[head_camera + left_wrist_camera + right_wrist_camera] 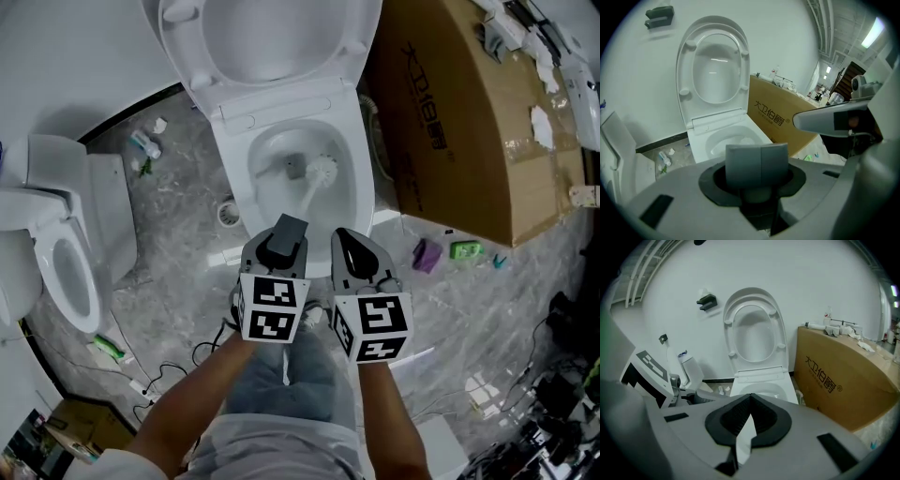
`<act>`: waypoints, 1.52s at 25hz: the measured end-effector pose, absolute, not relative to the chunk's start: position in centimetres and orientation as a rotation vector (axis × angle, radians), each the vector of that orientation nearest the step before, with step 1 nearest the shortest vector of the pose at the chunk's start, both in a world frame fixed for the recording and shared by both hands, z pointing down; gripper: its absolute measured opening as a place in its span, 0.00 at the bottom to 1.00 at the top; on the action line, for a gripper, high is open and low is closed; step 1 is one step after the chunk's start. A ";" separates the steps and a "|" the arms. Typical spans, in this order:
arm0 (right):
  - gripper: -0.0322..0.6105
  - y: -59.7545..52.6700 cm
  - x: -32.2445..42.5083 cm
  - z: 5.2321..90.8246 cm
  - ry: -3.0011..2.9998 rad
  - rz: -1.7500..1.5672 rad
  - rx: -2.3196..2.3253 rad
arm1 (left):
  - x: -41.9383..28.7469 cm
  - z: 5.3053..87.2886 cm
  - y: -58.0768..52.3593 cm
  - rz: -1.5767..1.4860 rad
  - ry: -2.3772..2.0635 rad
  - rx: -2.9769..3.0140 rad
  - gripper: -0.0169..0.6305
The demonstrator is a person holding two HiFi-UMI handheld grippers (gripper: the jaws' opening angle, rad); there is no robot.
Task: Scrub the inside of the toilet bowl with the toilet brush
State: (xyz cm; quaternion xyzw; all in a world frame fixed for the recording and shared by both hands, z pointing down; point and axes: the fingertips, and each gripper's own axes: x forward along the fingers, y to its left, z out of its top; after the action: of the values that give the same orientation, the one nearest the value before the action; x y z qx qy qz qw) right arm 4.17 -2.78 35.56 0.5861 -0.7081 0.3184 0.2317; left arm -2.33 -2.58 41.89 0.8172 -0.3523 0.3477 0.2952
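The white toilet [236, 105] stands ahead with its lid and seat raised [712, 70]. Inside the bowl [349, 180] the white brush head [322, 170] rests against the inner wall. Its white shaft [305, 201] runs back to my left gripper [284, 236], which is shut on the grey handle end [757, 161] just above the bowl's front rim. My right gripper [352, 247] hangs beside it on the right, shut [749, 401], with nothing between its black pads. The bowl bottom is partly hidden behind both grippers.
A large cardboard box [469, 122] stands close to the toilet's right side. A second toilet [56, 262] is at the left. Small litter lies on the grey floor: a bottle [145, 145], a purple item [427, 255], a green item [465, 250]. Cables [178, 361] trail near my feet.
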 end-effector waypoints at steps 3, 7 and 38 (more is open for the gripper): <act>0.05 -4.4 4.5 37.2 -1.948 0.863 1.600 | -1.9 43.8 -3.5 0.923 -0.923 2.174 0.27; 0.05 -6.2 5.4 39.3 -1.960 0.836 1.594 | -1.4 46.0 -4.6 0.922 -0.943 2.166 0.27; 0.05 -3.7 6.6 47.0 -2.181 0.745 1.250 | -0.4 51.8 -7.1 0.865 -1.344 2.043 0.27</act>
State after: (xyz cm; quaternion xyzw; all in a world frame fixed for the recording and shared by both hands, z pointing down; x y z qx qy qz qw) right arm 6.58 -3.69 47.04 0.4608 -0.8039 0.2746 0.2570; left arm -0.44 -7.13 51.82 0.7584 -0.4988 0.3209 0.2703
